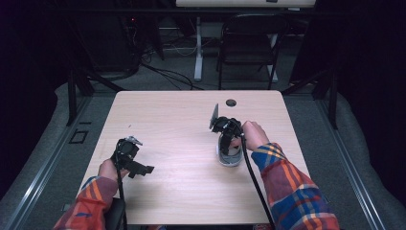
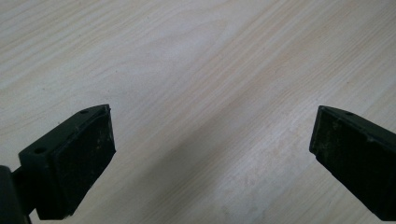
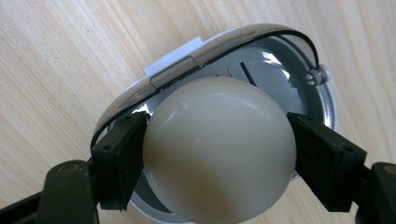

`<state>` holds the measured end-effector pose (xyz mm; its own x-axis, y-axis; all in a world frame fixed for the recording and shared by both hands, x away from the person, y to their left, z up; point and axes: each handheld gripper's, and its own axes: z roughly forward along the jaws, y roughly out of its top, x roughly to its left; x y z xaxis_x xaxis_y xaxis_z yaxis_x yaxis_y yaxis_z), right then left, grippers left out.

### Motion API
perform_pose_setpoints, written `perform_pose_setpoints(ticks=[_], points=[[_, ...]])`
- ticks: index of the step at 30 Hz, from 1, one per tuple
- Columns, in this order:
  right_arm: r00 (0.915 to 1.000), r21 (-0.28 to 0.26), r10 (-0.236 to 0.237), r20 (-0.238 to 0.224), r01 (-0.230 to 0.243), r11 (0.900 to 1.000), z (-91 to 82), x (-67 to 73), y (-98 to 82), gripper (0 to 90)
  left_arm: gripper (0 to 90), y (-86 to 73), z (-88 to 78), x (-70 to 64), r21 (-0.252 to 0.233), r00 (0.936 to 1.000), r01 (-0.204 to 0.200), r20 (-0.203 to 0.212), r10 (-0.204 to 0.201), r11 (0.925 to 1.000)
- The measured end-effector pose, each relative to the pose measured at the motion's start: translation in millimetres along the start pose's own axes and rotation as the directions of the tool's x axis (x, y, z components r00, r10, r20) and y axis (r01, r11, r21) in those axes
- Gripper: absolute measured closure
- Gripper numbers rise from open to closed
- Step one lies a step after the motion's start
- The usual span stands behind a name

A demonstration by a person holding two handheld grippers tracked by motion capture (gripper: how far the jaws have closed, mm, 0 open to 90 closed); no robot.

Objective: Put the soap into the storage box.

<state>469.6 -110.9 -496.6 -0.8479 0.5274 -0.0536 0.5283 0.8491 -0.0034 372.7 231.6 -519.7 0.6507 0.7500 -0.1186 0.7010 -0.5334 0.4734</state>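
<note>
A cream-white ball (image 3: 219, 149) sits between the pads of my right gripper (image 3: 215, 126), which is shut on it. Just under the ball lies a round grey case (image 3: 322, 105) with a clear hinged lid (image 3: 187, 65) standing open behind it. In the high view the right gripper (image 1: 229, 139) points down over that case (image 1: 229, 162) at the table's right middle. My left gripper (image 1: 136, 165) hovers near the front left of the table. Its jaws stand wide apart over bare wood, so the left gripper (image 2: 212, 114) is open and holds nothing.
The light wooden table (image 1: 167, 115) has a dark cable hole (image 1: 231, 102) near its far edge. Beyond it stand a black folding chair (image 1: 249, 38) and a white desk leg (image 1: 197, 48), with cables on the floor.
</note>
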Motion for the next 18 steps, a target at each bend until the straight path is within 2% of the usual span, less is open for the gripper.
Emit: perform_pose_setpoints(ticks=[11,18], points=[[1.0,0.006,0.0,-0.01,0.0,1.0,3.4,-0.8,-2.5,22.3,0.1,-0.1,0.5,0.1,0.004,1.0,0.001,0.006,-0.001,1.0],[1.0,-0.038,-0.001,-0.006,0.0,0.999,-7.2,0.9,-9.3,21.5,0.1,-0.1,0.7,-0.3,0.006,1.0,0.004,0.006,-0.004,1.0]])
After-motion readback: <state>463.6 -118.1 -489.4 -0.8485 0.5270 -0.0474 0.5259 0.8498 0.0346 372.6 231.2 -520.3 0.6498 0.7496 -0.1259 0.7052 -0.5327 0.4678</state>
